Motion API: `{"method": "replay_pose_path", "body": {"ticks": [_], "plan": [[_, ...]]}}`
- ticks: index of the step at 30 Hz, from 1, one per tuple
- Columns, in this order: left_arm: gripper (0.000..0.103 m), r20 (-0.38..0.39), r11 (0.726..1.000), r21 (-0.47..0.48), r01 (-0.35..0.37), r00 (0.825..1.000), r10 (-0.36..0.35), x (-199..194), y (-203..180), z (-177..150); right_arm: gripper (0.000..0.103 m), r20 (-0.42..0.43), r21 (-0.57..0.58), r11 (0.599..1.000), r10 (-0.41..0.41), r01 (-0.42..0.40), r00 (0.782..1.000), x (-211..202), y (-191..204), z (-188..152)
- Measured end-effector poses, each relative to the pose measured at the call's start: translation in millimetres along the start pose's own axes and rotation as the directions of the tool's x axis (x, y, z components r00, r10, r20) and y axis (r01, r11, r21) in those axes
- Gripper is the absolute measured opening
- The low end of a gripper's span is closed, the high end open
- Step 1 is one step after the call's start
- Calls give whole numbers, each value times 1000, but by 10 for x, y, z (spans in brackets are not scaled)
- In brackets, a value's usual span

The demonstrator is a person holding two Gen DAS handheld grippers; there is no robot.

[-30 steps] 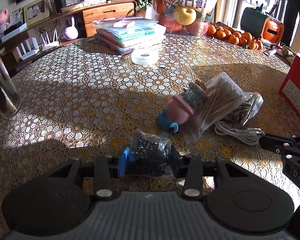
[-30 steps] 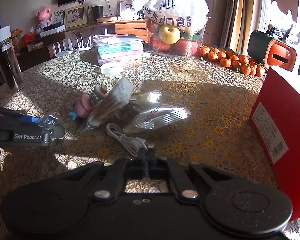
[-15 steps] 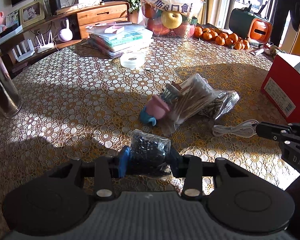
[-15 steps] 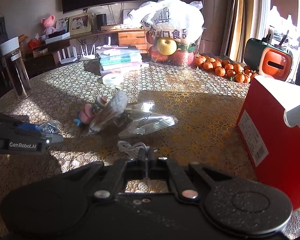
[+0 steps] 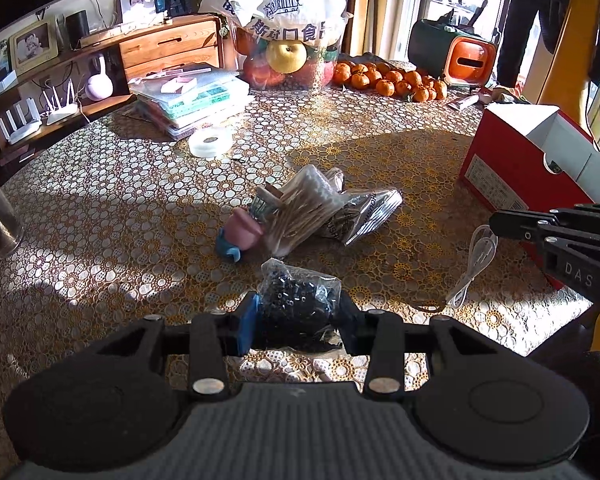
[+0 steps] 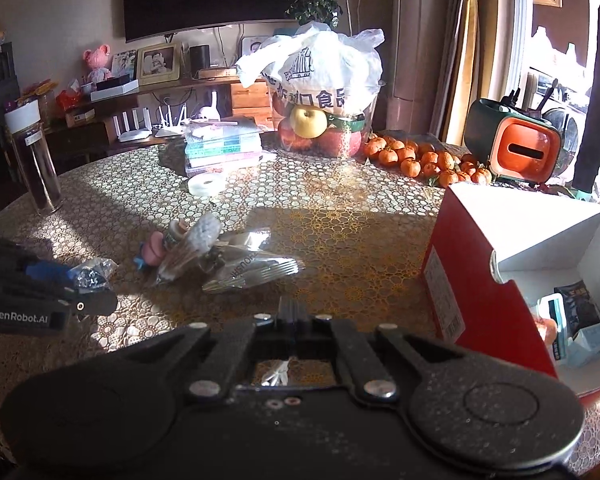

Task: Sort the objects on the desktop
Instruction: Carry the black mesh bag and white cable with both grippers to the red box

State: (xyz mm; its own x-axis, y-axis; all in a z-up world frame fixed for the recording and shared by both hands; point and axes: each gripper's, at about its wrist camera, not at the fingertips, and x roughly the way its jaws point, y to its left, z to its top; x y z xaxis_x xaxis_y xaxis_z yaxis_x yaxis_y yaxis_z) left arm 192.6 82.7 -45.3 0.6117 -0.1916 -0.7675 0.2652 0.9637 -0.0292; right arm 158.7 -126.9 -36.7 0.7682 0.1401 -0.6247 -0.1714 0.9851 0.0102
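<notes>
Where sun crosses lace-covered table (image 5: 112, 208), left hand-held gripper (image 5: 298, 320) clamps bead bag (image 5: 296, 300); right hand-held gripper (image 6: 294, 316) clenched, perhaps pinching cable (image 5: 472, 268).

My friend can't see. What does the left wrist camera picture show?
The left gripper is shut on a clear bag of small dark parts above a flowery table. Ahead lie more packets; a red box stands right.

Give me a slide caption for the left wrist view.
Left gripper holds a bag of small dark parts above the patterned tablecloth.
</notes>
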Motion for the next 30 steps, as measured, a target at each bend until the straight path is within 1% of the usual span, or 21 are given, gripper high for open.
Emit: {"method": "replay_pose_path", "body": {"ticks": [5, 8, 10, 11, 13, 14, 19, 20, 23, 24, 27, 30], "plan": [[39, 0, 1000, 14, 15, 1000, -15, -29, -123, 23, 0, 11, 26, 1000, -2, 2, 1000, -45, -175, 55], [39, -1, 1000, 23, 19, 1000, -19, -27, -179, 25, 0, -20, 45, 999, 24, -23, 1000, -29, -284, 71], [39, -4, 999, 26, 22, 1000, -22, -21, -208, 23, 5, -42, 53, 998, 35, -33, 998, -1, -331, 36], [39, -6, 999, 29, 23, 1000, -22, -12, -222, 21, 10, -51, 58, 998, 33, -30, 998, 10, -351, 6], [39, -8, 999, 35, 24, 1000, -23, -1, -245, 18, 13, -71, 61, 998, 33, -29, 997, 36, -368, -57], [39, -9, 999, 38, 24, 1000, -24, 7, -256, 16, 16, -83, 65, 998, 32, -26, 996, 56, -376, -96], [39, -17, 999, 44, 31, 999, -31, 58, -285, 0, 19, -137, 78, 997, 11, -1, 991, 175, -393, -260], [39, -18, 999, 44, 33, 999, -32, 67, -285, -4, 24, -146, 80, 997, 7, 5, 989, 200, -391, -290], [39, -24, 998, 41, 36, 999, -35, 102, -272, -24, 42, -163, 89, 996, -8, 23, 987, 274, -402, -361], [39, -26, 999, 39, 38, 999, -37, 112, -265, -31, 41, -168, 95, 995, -13, 29, 986, 300, -409, -377], [39, -33, 999, 35, 42, 999, -41, 145, -242, -43, 42, -184, 119, 992, -17, 40, 983, 379, -439, -401], [39, -37, 998, 30, 46, 998, -45, 178, -227, -49, 43, -176, 141, 989, -27, 52, 984, 441, -465, -377]]}}
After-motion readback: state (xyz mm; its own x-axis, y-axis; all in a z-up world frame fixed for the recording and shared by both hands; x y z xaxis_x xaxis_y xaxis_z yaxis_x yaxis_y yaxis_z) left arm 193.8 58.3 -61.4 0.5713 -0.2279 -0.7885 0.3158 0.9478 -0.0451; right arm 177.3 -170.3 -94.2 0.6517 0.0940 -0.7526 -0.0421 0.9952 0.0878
